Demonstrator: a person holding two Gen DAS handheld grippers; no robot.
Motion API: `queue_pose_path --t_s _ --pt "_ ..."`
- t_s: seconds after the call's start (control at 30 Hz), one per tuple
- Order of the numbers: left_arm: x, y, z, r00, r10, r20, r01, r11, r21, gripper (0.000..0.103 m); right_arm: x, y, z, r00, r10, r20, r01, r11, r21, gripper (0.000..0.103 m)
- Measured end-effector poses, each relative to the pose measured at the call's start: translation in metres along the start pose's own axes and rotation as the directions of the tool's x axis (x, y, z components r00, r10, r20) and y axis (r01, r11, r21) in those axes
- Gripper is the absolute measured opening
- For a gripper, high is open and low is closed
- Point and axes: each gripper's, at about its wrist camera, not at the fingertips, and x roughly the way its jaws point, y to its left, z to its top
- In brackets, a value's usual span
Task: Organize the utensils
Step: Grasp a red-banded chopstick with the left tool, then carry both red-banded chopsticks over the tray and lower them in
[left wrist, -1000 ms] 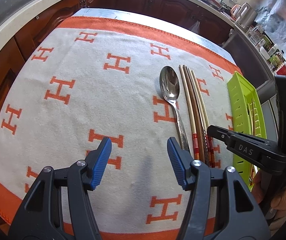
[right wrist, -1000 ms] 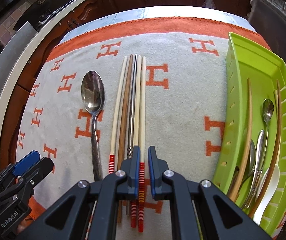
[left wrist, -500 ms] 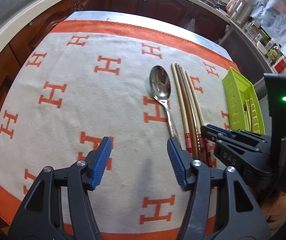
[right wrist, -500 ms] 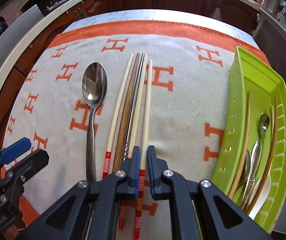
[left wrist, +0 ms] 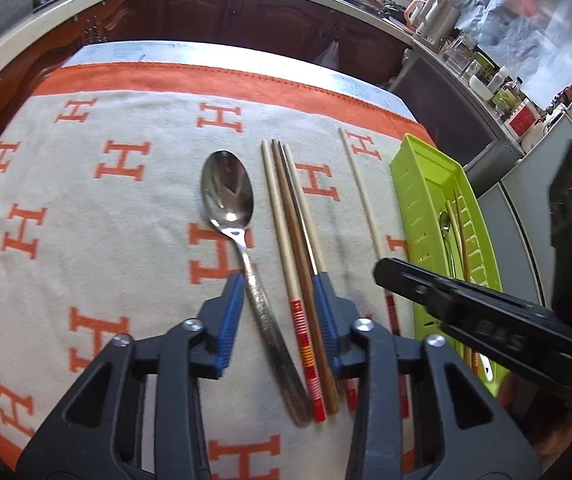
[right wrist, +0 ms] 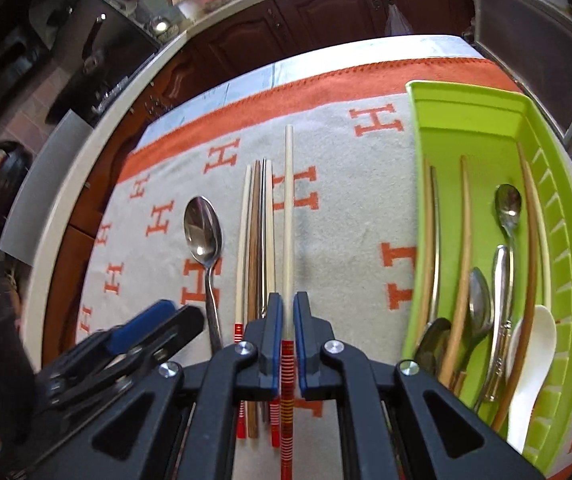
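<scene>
A steel spoon (left wrist: 228,196) and a bundle of chopsticks (left wrist: 286,208) lie side by side on the H-patterned cloth. My left gripper (left wrist: 278,300) is open, low over them, its fingers straddling the spoon handle and the left chopsticks. My right gripper (right wrist: 287,312) is shut on one pale chopstick (right wrist: 288,216) near its red-striped end, holding it above the cloth, right of the bundle (right wrist: 258,232). The same chopstick (left wrist: 359,188) shows in the left wrist view, with the right gripper (left wrist: 445,300) beside it. The spoon (right wrist: 202,232) lies left of the bundle.
A lime-green utensil tray (right wrist: 465,92) sits at the cloth's right edge, holding several spoons and chopsticks; its slotted wall (left wrist: 417,200) stands close to the held chopstick. Kitchen counters and dark cabinets ring the table. My left gripper (right wrist: 154,320) appears at lower left.
The right gripper has lifted one chopstick out of the bundle and carried it right. The left gripper has moved right over the spoon handle and chopsticks, its jaws narrower than before.
</scene>
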Motion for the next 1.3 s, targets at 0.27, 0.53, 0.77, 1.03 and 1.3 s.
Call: queue_pose_path --t_s 0.27,0.53,0.77,1.03,1.3 --pt "0.031 -0.016 -0.002 0.997 0.075 -0.027 -0.074 0.996 0.046 0.013 -0.029 -0.021 -0.006 0.997 0.05 0.058 -0.052 0.998 0.043 0.006" --pt "0.046 -0.025 -0.002 0.987 0.152 -0.051 -0.147 0.985 0.092 0.013 -0.041 -0.03 -0.012 0.994 0.058 0.088 -0.062 0.997 0.049 0.006" --pt "0.049 -0.038 -0.004 0.974 0.222 -0.042 -0.214 0.966 0.148 0.005 -0.039 -0.04 -0.016 0.994 0.065 0.086 -0.072 0.994 0.079 0.006" --pt "0.026 -0.027 0.0 0.981 0.177 -0.076 -0.174 0.983 0.053 0.003 -0.048 -0.048 -0.019 0.99 0.097 0.101 -0.109 0.987 0.116 0.006" --pt "-0.034 -0.051 0.004 0.997 0.064 -0.041 -0.063 0.997 0.036 0.003 -0.07 -0.061 -0.023 0.984 0.115 0.136 -0.135 0.98 0.149 0.006"
